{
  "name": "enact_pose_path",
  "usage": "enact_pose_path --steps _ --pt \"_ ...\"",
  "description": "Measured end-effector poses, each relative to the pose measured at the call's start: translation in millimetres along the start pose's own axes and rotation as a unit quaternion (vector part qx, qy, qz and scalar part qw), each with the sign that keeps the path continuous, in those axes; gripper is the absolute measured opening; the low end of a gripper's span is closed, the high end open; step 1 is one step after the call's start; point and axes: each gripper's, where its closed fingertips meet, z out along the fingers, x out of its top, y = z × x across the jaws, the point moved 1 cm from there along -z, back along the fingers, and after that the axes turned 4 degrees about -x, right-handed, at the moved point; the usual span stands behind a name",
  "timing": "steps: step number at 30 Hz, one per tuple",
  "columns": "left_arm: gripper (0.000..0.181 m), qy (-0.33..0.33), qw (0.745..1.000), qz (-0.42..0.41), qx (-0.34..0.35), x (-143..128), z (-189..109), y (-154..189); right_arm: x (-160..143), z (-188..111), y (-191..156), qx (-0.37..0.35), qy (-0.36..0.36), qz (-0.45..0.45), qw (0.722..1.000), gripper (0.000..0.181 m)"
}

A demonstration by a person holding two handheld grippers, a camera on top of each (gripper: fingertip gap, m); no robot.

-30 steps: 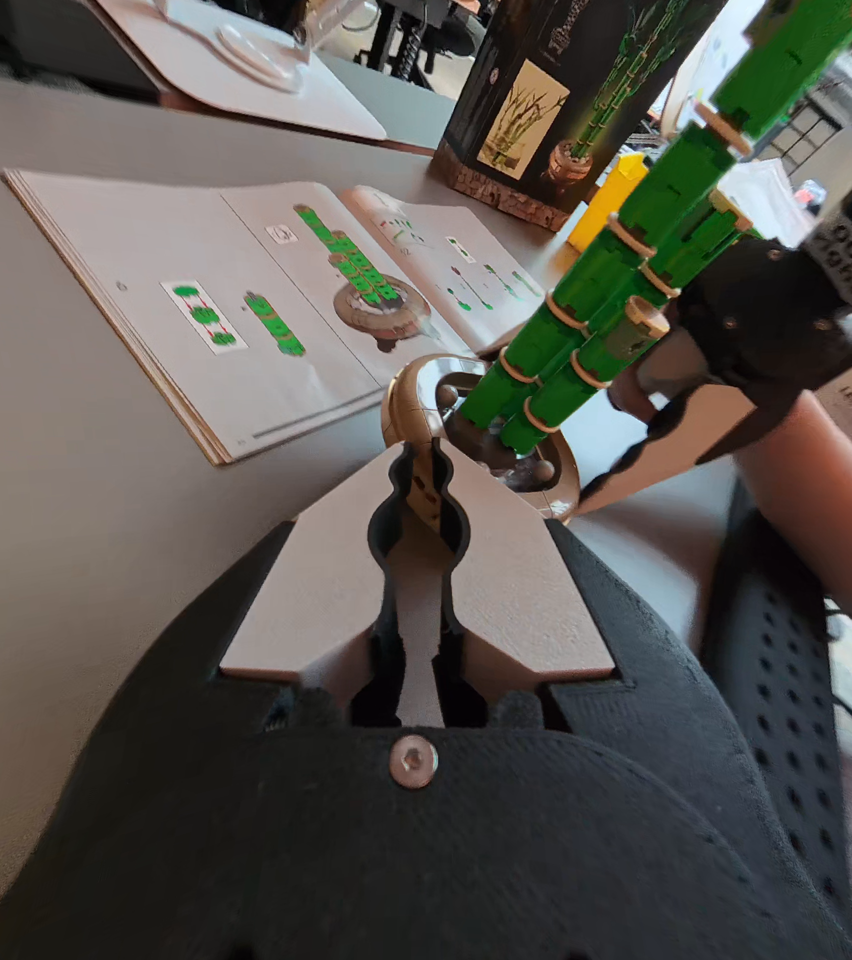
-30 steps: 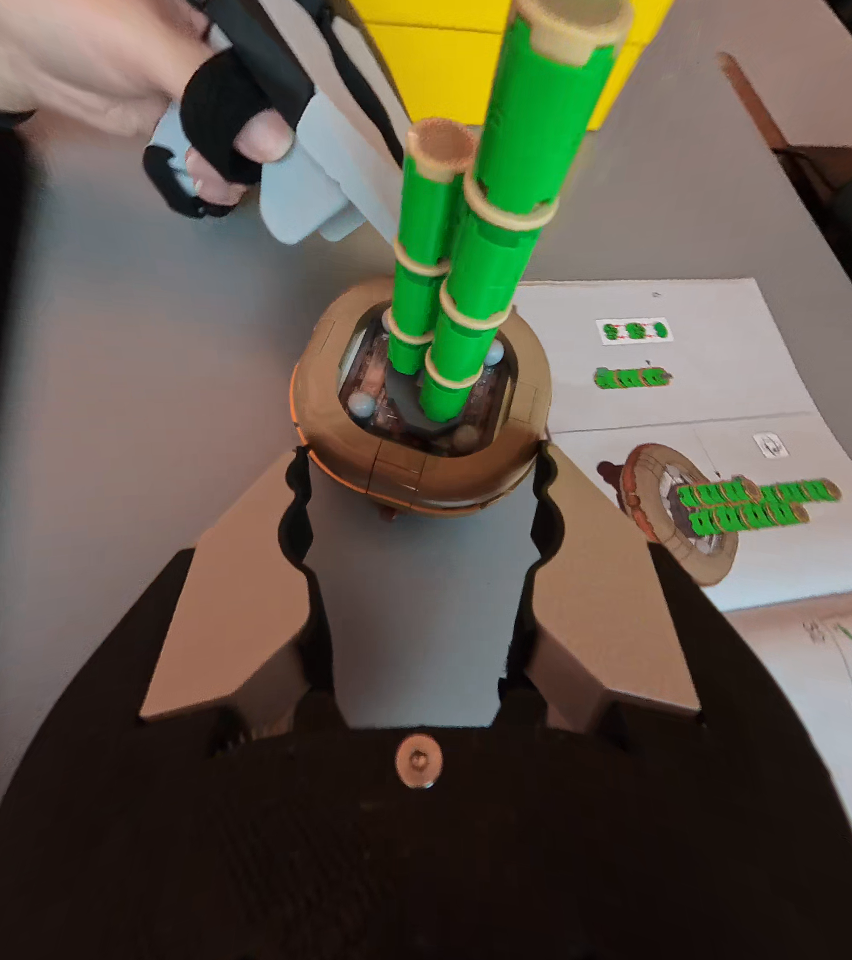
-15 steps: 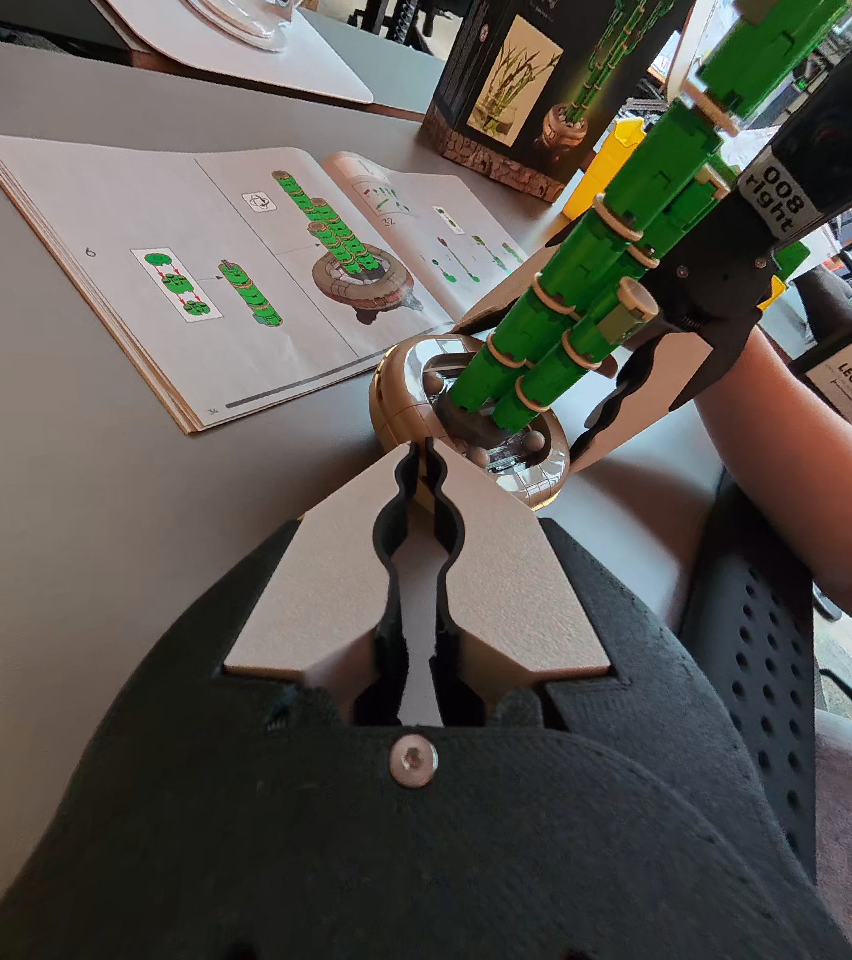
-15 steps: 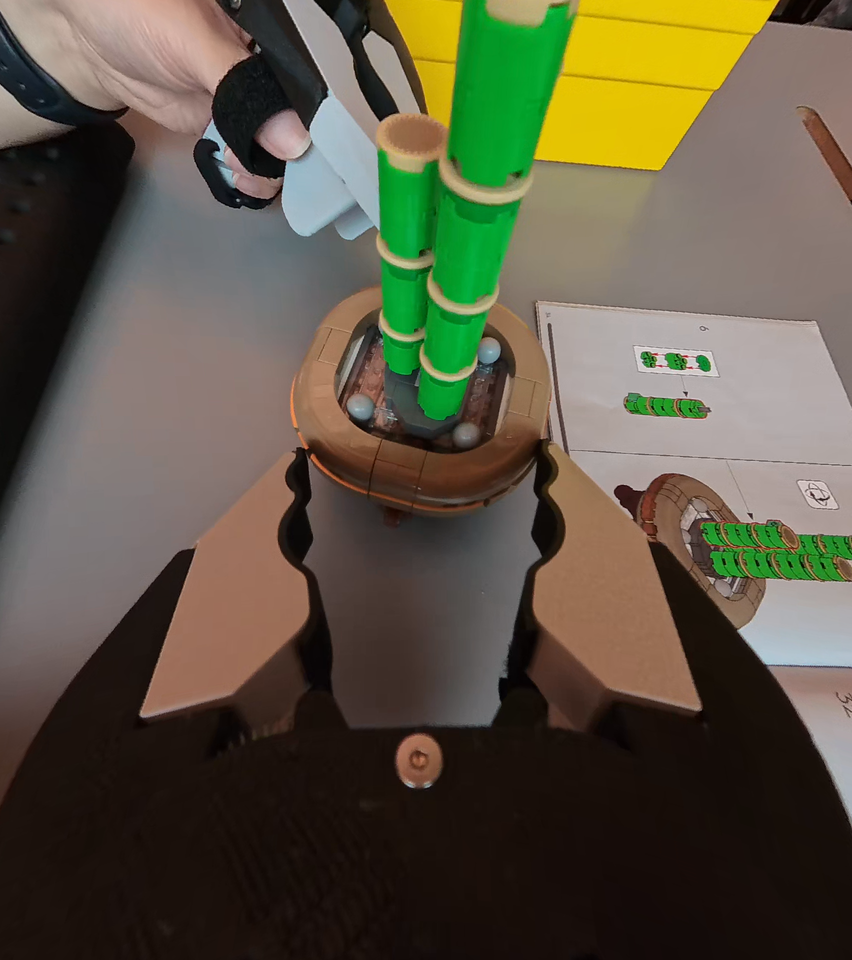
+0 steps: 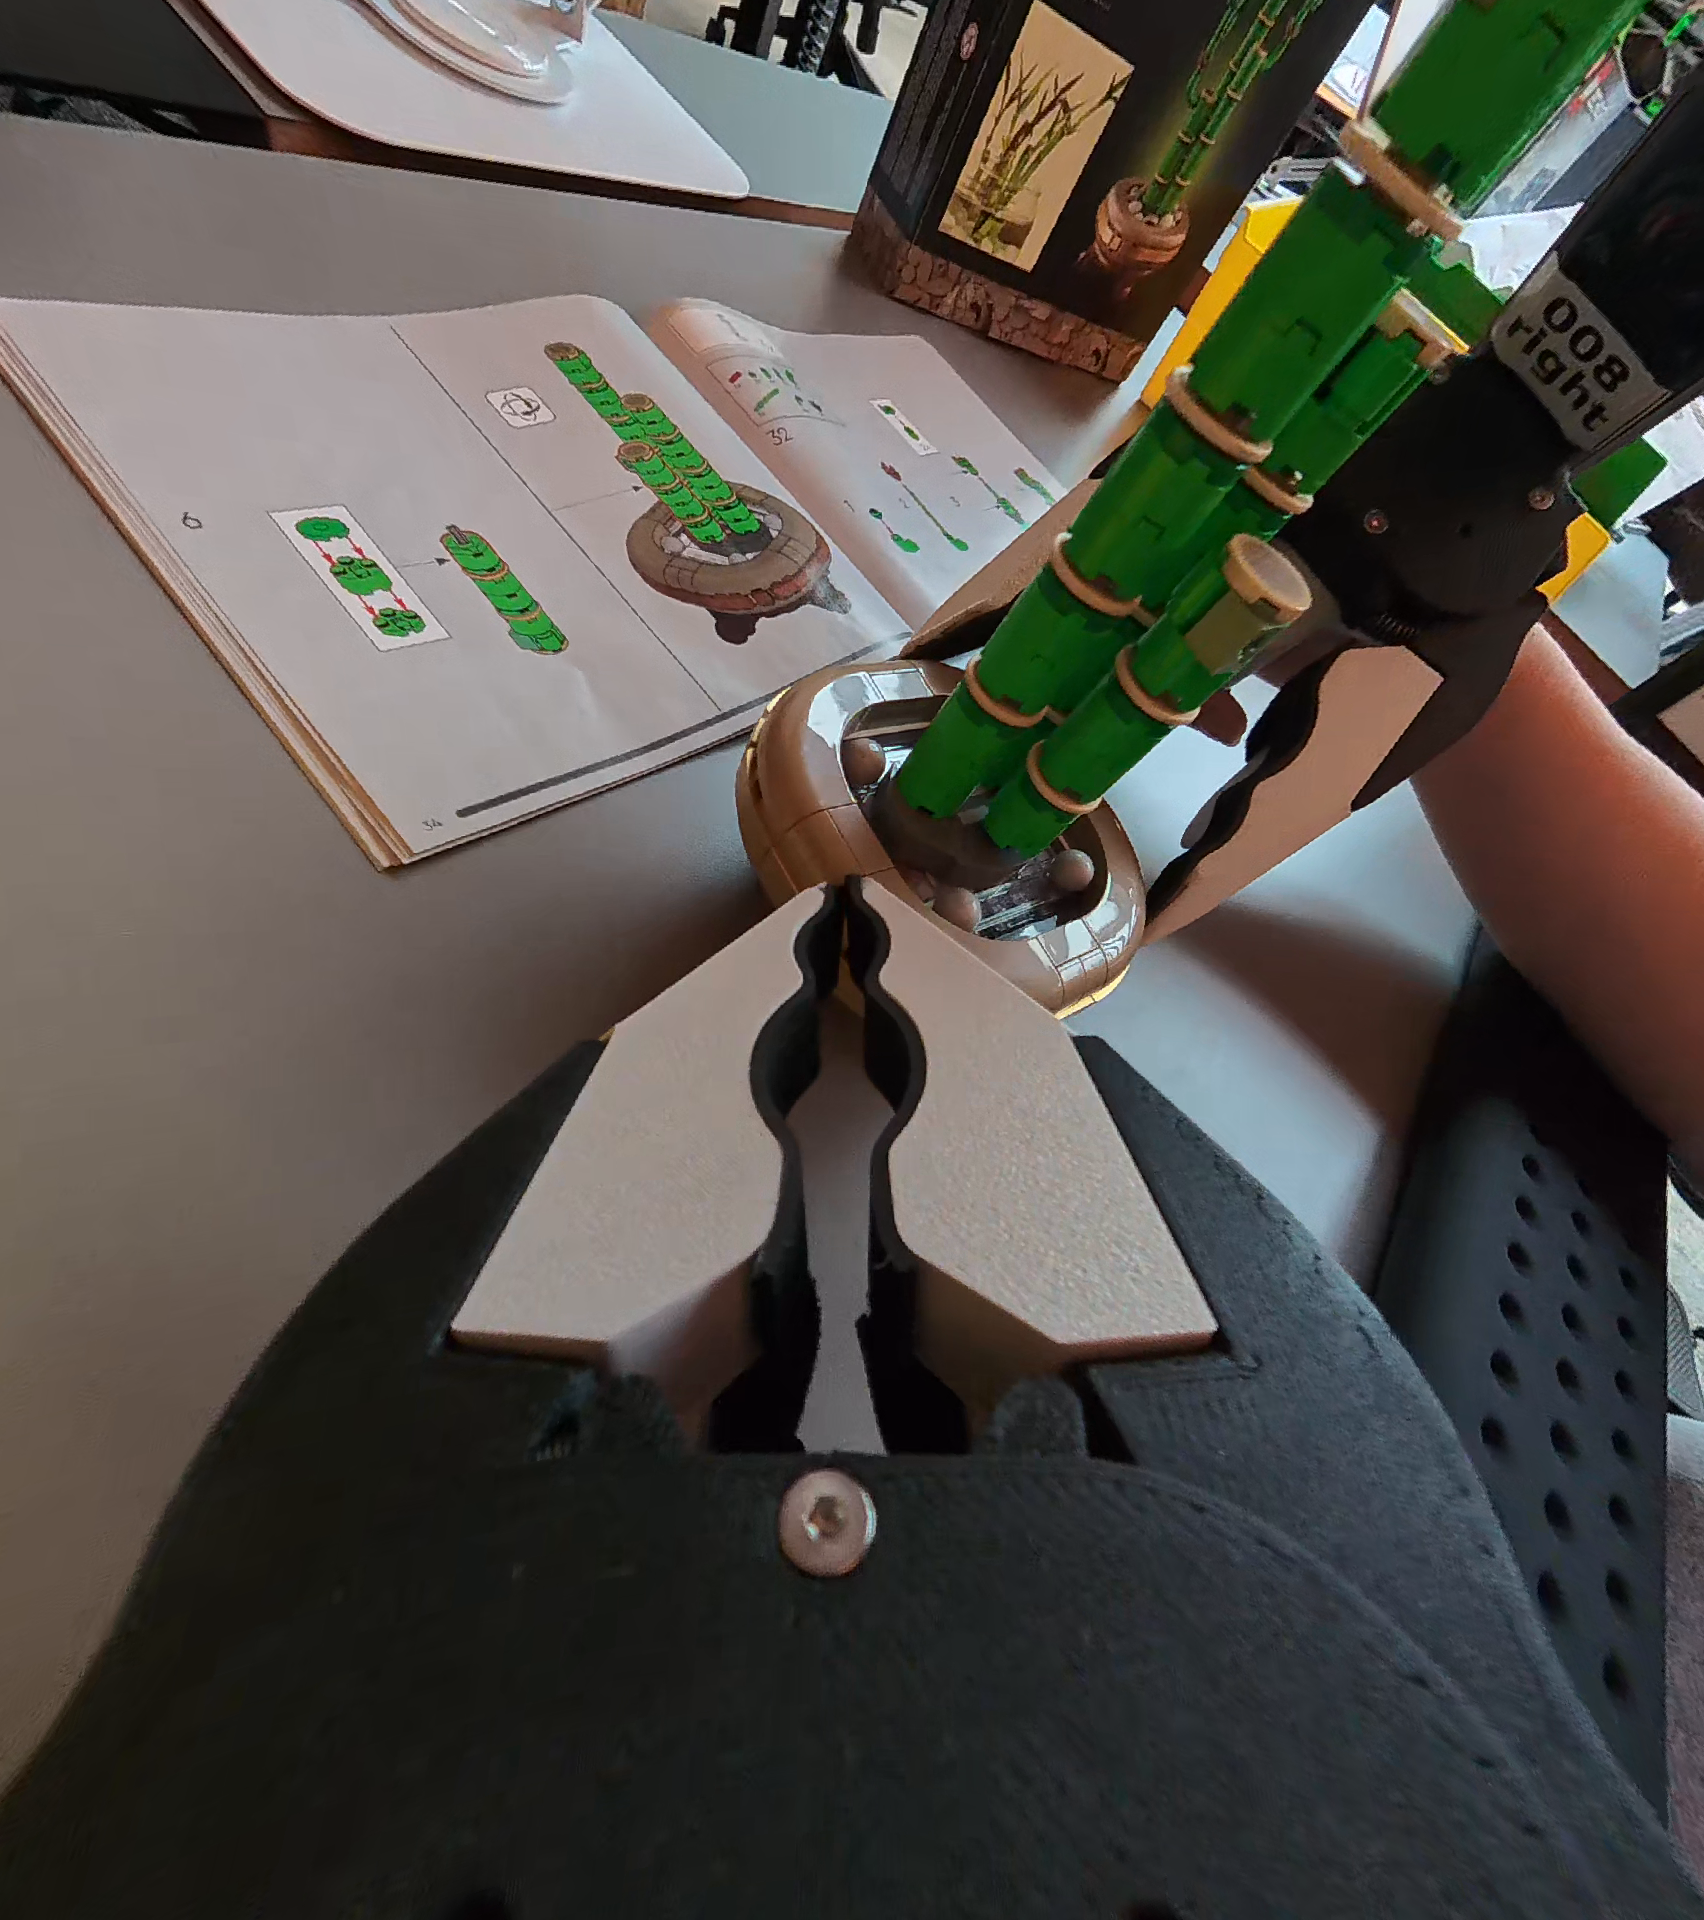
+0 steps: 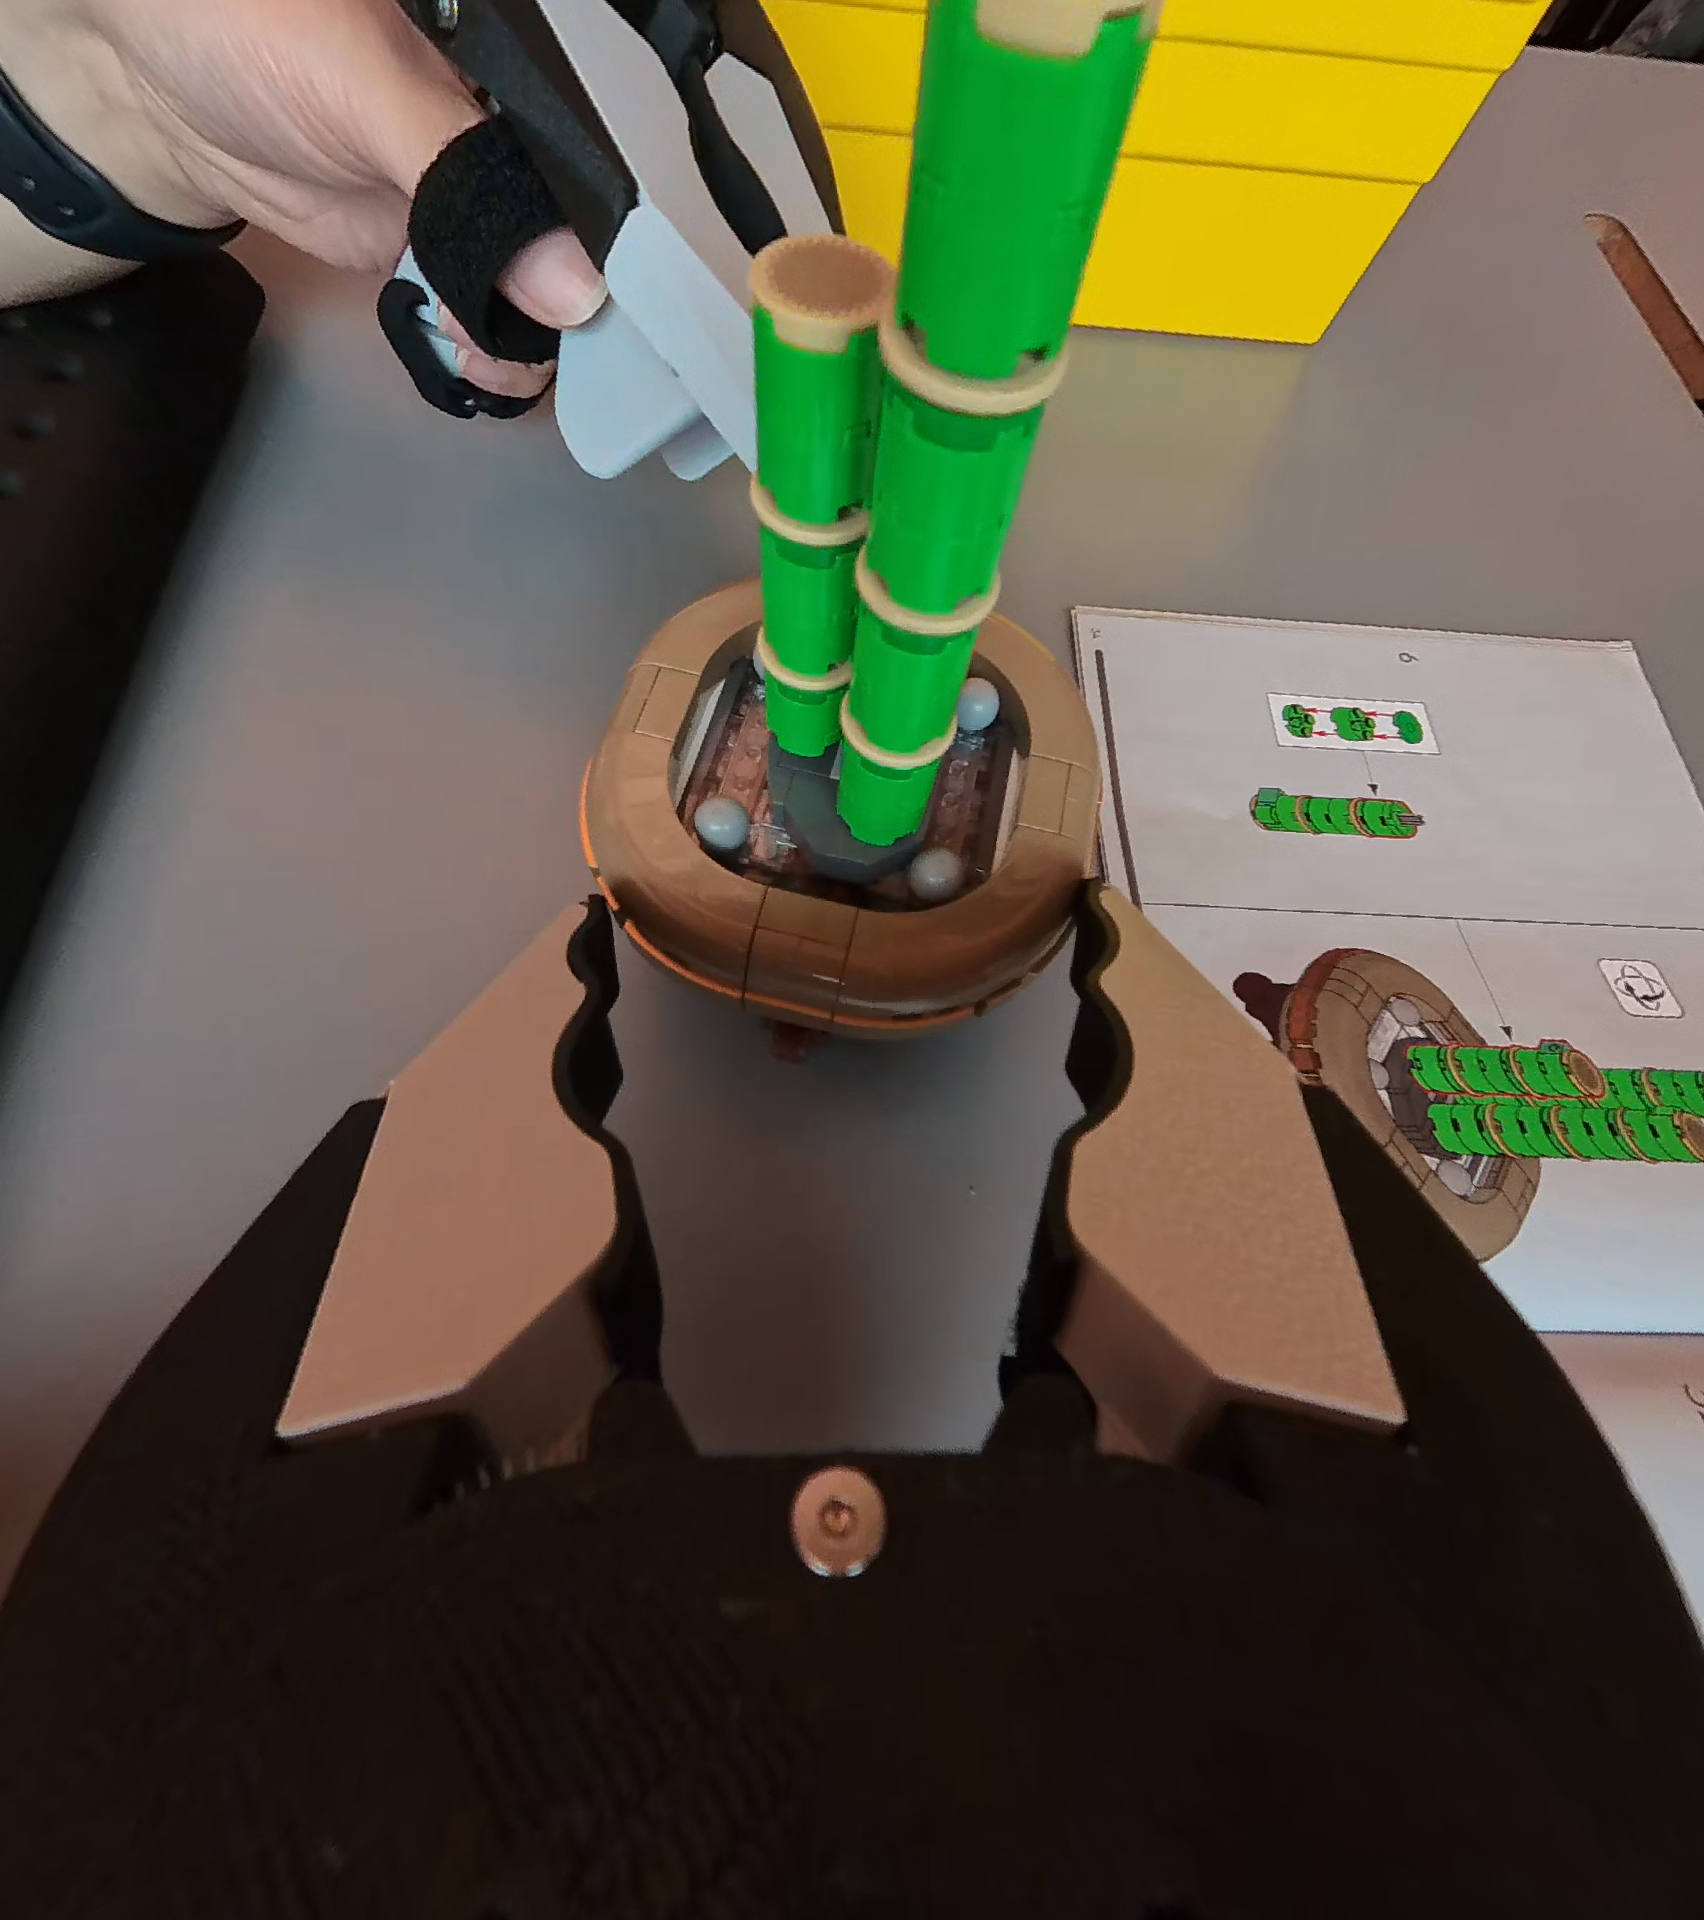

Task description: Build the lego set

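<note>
A tan Lego pot (image 6: 827, 935) stands on the grey table with three green bamboo stalks (image 6: 931, 582) rising from it. My right gripper (image 6: 843, 914) has its jaws wide apart, fingertips against the pot's two sides. In the left wrist view its fingers (image 5: 1274, 790) flank the pot (image 5: 796, 790) and the stalks (image 5: 1087, 644). My left gripper (image 5: 848, 899) is shut and empty, its tips just short of the pot's near rim. It also shows in the right wrist view (image 6: 661, 416), beyond the pot.
The open instruction booklet (image 5: 412, 540) lies beside the pot, also in the right wrist view (image 6: 1399, 831). The dark set box (image 5: 1024, 177) and a white mat (image 5: 474, 94) stand behind. Yellow bins (image 6: 1243, 187) stand beyond the pot. A black perforated chair (image 5: 1554, 1351) is at the table's edge. There is about 7 cm between the tips of the two grippers.
The right gripper has swung upward around the pot, its fingertips staying at the pot's sides. The left gripper stays shut and has drawn back slightly from the rim.
</note>
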Motion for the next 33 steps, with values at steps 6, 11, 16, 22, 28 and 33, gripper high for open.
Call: enact_pose_path --steps 6,11,16,22,28,33 --pt "0.000 0.000 1.000 0.000 -0.002 0.0 0.0 0.1 0.0 0.3 -0.2 -0.001 0.002 0.002 1.000 0.088" --pt "0.000 0.000 1.000 0.000 -0.002 0.1 0.1 0.1 0.0 0.4 -0.3 -0.001 0.003 0.004 1.000 0.088" --pt "0.000 -0.001 1.000 0.000 -0.003 0.0 0.0 0.2 0.1 0.4 -0.2 -0.002 0.003 0.005 1.000 0.088" --pt "0.000 0.001 1.000 -0.002 -0.005 0.0 0.1 0.0 0.2 0.4 -0.5 -0.003 0.005 0.006 1.000 0.088" --pt "0.000 0.004 1.000 -0.003 -0.006 0.2 0.1 -0.2 0.7 0.7 -0.6 -0.006 0.006 0.009 1.000 0.089" --pt "0.000 0.003 1.000 0.011 -0.005 1.1 0.7 -0.3 1.2 1.8 -1.4 -0.023 0.013 0.012 1.000 0.090"
